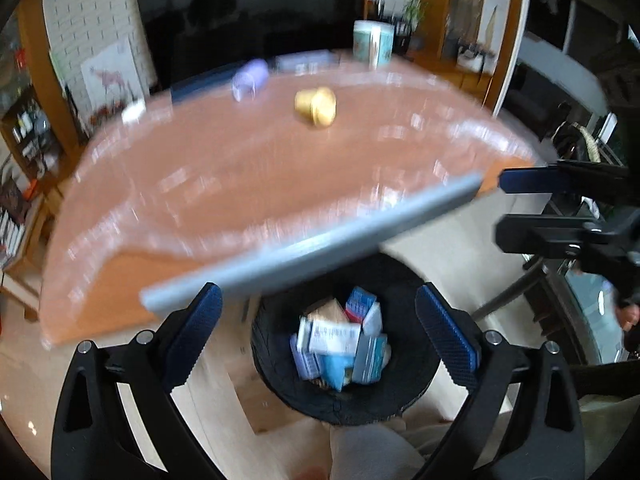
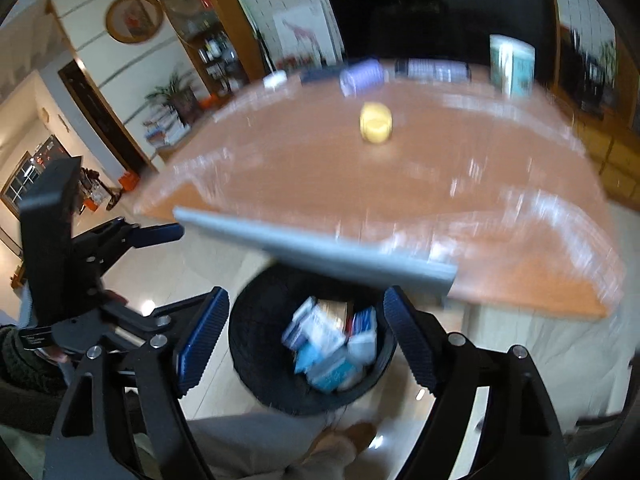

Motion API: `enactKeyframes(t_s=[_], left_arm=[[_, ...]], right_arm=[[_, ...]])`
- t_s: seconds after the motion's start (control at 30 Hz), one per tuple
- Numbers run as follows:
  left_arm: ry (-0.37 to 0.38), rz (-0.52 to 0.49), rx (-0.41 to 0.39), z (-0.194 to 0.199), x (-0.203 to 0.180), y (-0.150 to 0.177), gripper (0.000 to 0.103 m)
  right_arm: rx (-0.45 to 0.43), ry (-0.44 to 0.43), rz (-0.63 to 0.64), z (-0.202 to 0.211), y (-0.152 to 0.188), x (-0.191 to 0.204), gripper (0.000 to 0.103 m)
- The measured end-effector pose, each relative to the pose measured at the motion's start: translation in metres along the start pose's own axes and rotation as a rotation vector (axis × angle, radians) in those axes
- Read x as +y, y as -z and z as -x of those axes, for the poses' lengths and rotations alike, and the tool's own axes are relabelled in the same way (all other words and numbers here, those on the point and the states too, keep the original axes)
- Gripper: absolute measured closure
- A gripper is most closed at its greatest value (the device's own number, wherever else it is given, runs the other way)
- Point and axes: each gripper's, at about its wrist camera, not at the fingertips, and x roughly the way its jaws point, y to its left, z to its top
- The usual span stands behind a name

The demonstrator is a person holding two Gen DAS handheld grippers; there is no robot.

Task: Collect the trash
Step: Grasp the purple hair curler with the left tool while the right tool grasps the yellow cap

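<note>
Left wrist view: left gripper (image 1: 318,328) wide, empty. Right gripper (image 2: 306,336) wide, empty too. Bin (image 1: 280,372) below holds boxes (image 1: 340,340). Yellow cup (image 1: 316,106) left on table (image 1: 240,176), 12 o'clock. Job partly done.

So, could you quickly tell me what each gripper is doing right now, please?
Left gripper: open, holding nothing, above the trash bin.
Right gripper: open, holding nothing.

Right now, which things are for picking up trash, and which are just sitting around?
For the job:
bin, on the floor by the table
boxes already inside it
yellow cup on the table, maybe trash
left gripper and right gripper, both open and holding nothing

Just lying about:
purple mug
teal canister
gray board
</note>
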Motion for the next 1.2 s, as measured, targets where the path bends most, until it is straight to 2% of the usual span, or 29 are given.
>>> enactKeyframes(t_s=[0.1, 0.23, 0.33, 0.47, 0.67, 0.83, 0.9, 1.07, 1.2], left_arm=[[0.002, 0.007, -0.044, 0.009, 0.015, -0.029, 0.005], [-0.029, 0.04, -0.06, -0.005, 0.04, -0.068, 0.005], [-0.07, 0.036, -0.057, -0.029, 0.058, -0.102, 0.005], [-0.091, 0.022, -0.032, -0.069, 0.078, -0.139, 0.005], [-0.085, -0.015, 0.017, -0.136, 0.096, -0.189, 0.005], [-0.104, -0.02, 0.056, -0.183, 0.108, -0.213, 0.005], [-0.112, -0.011, 0.07, -0.2, 0.113, -0.219, 0.005], [-0.106, -0.016, 0.079, -0.224, 0.119, -0.23, 0.006], [-0.081, -0.041, 0.084, -0.235, 0.119, -0.235, 0.013]], right_arm=[[-0.049, 0.054, 0.02, 0.001, -0.022, -0.005, 0.018], [-0.036, 0.082, 0.021, -0.021, -0.049, -0.019, 0.017], [-0.018, 0.063, -0.01, -0.042, -0.071, -0.029, 0.017], [0.014, 0.091, -0.016, -0.076, -0.095, -0.04, 0.017], [0.059, 0.108, -0.022, -0.123, -0.126, -0.055, 0.018], [0.099, 0.12, -0.006, -0.151, -0.14, -0.057, 0.021], [0.117, 0.123, -0.002, -0.162, -0.144, -0.057, 0.027], [0.143, 0.135, -0.002, -0.177, -0.146, -0.06, 0.032], [0.145, 0.143, 0.005, -0.18, -0.148, -0.059, 0.035]])
